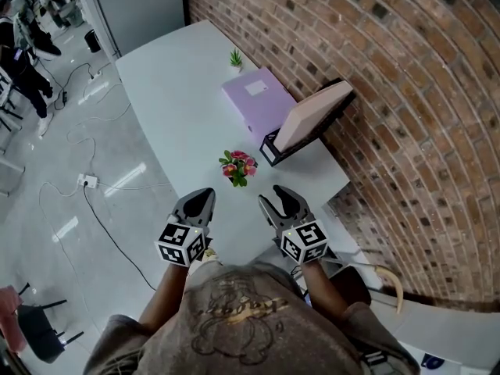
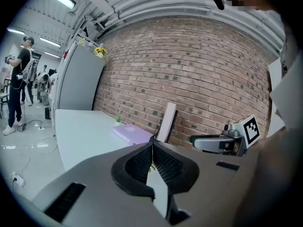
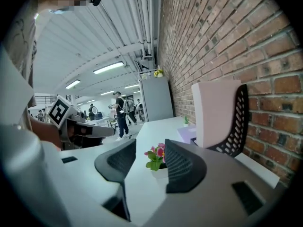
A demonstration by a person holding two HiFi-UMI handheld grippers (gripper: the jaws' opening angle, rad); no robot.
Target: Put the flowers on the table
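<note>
A small pot of pink flowers (image 1: pixel 238 167) stands on the white table (image 1: pixel 168 92), near its front end. Both grippers hover side by side over the front edge, short of the pot. My left gripper (image 1: pixel 203 197) points at the table with its jaws closed tip to tip and nothing in them (image 2: pixel 152 144). My right gripper (image 1: pixel 275 197) has its jaws partly apart (image 3: pixel 149 144). In the right gripper view the flowers (image 3: pixel 155 156) show through the gap, farther along the table and clear of the pads.
A purple binder (image 1: pixel 258 100) lies behind the flowers. A black file holder (image 1: pixel 273 148) with a pale folder (image 1: pixel 312 116) leans at the brick wall (image 1: pixel 406 92). A tiny green plant (image 1: pixel 236 57) sits farther back. Cables and a power strip (image 1: pixel 88 181) lie on the floor to the left.
</note>
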